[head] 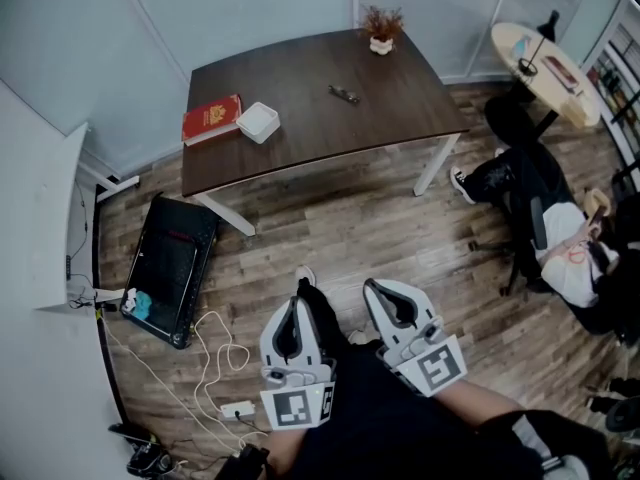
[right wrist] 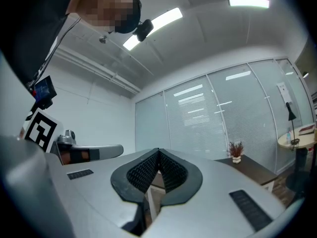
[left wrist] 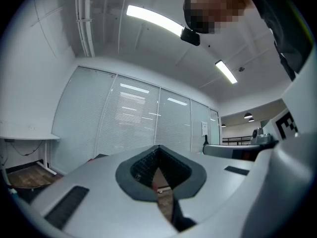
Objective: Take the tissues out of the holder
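Currently, white tissue holder (head: 258, 122) on surface (head: 330, 133); tissues likely soft, light, tearable, so pinch top sheet. Left claw (head: 297, 306), right claw (head: 382, 288): closed, empty.

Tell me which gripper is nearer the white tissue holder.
Left. The left gripper hangs short of the white tissue holder, slightly to its right; the right gripper is farther right.

From the head we look steeply down: left gripper (head: 297, 303) and right gripper (head: 378, 290) close below, the dark surface (head: 320, 103) farther off. Each gripper view sits just behind its own jaws, facing level at the glass wall (left wrist: 129, 123); right gripper and head views share the potted plant (right wrist: 236, 149).
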Action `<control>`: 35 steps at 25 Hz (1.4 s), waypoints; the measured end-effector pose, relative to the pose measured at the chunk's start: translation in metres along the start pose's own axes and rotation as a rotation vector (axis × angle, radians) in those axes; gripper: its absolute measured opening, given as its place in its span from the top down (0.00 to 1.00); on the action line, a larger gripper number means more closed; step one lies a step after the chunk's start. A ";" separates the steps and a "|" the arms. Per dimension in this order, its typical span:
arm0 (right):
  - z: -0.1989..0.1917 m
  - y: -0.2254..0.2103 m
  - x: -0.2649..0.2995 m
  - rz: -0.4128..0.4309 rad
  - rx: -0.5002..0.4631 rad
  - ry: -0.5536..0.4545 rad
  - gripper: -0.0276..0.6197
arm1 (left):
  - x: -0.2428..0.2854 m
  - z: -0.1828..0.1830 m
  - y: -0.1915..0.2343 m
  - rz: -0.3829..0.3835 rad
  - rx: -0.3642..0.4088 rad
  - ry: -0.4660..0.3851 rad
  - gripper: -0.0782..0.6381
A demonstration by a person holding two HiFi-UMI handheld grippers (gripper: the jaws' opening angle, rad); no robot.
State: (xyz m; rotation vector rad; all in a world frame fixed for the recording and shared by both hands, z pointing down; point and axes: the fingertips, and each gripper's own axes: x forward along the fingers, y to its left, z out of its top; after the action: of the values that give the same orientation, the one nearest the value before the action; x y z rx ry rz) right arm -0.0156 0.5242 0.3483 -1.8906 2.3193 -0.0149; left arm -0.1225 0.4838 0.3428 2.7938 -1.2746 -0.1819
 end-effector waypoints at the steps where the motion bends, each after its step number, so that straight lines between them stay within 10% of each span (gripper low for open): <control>1: 0.002 -0.002 0.001 0.002 -0.010 -0.008 0.94 | 0.005 0.000 0.000 -0.004 -0.001 -0.005 0.90; 19: -0.019 -0.098 0.187 -0.139 -0.083 0.050 0.94 | 0.195 -0.019 0.097 -0.105 -0.070 0.018 0.90; 35: -0.029 -0.130 0.436 -0.065 -0.061 0.065 0.94 | 0.361 -0.011 0.273 -0.063 -0.064 0.063 0.90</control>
State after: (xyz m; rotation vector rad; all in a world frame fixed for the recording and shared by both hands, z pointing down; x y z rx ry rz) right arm 0.0229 0.0701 0.3431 -2.0239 2.3238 -0.0123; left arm -0.0903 0.0325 0.3543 2.7636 -1.1476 -0.1345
